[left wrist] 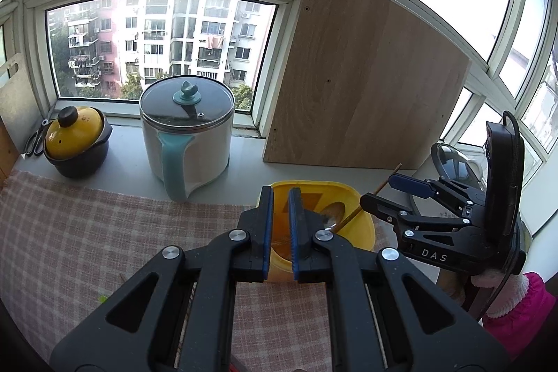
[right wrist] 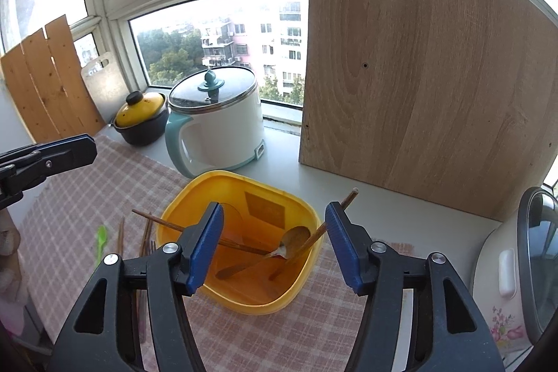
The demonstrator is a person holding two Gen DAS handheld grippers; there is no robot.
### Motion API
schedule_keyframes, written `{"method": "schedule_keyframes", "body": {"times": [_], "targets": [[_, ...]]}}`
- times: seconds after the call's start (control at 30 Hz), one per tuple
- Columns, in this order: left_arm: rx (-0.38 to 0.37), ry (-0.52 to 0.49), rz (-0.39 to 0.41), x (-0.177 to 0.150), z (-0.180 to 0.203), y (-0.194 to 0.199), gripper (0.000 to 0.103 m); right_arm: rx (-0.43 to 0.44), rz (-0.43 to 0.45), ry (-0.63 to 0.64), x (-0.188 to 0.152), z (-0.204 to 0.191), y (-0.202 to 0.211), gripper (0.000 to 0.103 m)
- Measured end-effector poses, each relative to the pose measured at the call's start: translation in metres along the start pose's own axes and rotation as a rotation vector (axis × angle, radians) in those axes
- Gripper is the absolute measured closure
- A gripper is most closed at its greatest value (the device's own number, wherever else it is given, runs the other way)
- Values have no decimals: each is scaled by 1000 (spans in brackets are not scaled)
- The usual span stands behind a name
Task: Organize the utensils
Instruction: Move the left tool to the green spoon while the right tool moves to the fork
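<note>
- Two grippers work over the yellow plastic tub [right wrist: 244,243]: the right gripper [right wrist: 273,243] hovers just above it with its jaws spread wide and empty, the tub's opening showing between them.
- The left gripper [left wrist: 280,232] has its jaws drawn narrow, a slim gap between the blue pads; nothing visible sits in that gap, and the tub's near wall lies just beyond it.
- Inside the tub lie a wooden spoon [right wrist: 279,250], a metal spoon and long brown chopsticks [right wrist: 334,215] leaning over the rim.
- More chopsticks [right wrist: 146,239] and a small green plastic utensil [right wrist: 100,241] lie loose on the pink checked cloth [right wrist: 286,333] covering the surface, just left of the tub, so the sorting looks unfinished.
- Likely trouble: the leaning chopsticks stick out past the rim, so a jaw sweeping down could clip one and lever it out or tip the light tub.
- Thin chopsticks flat on cloth may slip or roll from a pinch that catches fabric instead.
</note>
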State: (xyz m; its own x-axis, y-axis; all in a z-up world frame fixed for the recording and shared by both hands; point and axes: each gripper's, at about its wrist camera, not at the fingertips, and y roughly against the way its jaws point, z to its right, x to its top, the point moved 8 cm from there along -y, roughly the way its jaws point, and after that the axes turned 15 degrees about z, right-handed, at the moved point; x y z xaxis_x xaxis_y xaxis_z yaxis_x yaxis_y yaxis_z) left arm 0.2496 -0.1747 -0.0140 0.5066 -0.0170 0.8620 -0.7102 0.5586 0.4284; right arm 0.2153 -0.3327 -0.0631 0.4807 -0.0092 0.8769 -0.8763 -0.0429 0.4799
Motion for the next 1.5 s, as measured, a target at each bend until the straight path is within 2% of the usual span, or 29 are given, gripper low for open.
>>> {"method": "schedule_keyframes", "body": {"times": [0.1, 0.13, 0.17, 0.23, 0.33, 0.37, 0.43, 0.67, 0.87, 1.07, 1.4, 1.43, 1.5], "targets": [[-1, 14, 2, -2, -4, 9, 97, -14, 8, 9, -2, -4, 9, 39], [1, 14, 8, -3, -5, 14, 91, -19, 12, 12, -2, -6, 13, 36], [3, 14, 15, -4, -7, 18, 79, -24, 17, 16, -3, -8, 16, 32], [4, 8, 30, -5, -11, 26, 68, -33, 29, 26, -4, -12, 23, 28], [26, -13, 24, -10, -23, 38, 66, -37, 37, 37, -6, -20, 33, 23], [34, -13, 19, -12, -28, 41, 60, -36, 37, 38, -7, -23, 35, 23], [52, -8, 12, -17, -41, 49, 56, -32, 34, 45, -10, -31, 38, 23], [107, 8, -30, -37, -93, 73, 56, -3, 24, 97, -22, -67, 47, 22], [160, 29, -65, -58, -143, 89, 56, 83, 11, 98, -37, -99, 45, 22], [199, 68, -106, -80, -182, 97, 56, 91, -20, 100, -51, -119, 33, 22], [203, 97, -199, -119, -216, 81, 56, 134, -122, 127, -80, -153, 3, 23], [200, 98, -208, -123, -217, 79, 56, 137, -131, 131, -82, -157, 0, 24], [194, 100, -224, -130, -219, 74, 56, 146, -156, 141, -88, -163, -7, 32]]}}
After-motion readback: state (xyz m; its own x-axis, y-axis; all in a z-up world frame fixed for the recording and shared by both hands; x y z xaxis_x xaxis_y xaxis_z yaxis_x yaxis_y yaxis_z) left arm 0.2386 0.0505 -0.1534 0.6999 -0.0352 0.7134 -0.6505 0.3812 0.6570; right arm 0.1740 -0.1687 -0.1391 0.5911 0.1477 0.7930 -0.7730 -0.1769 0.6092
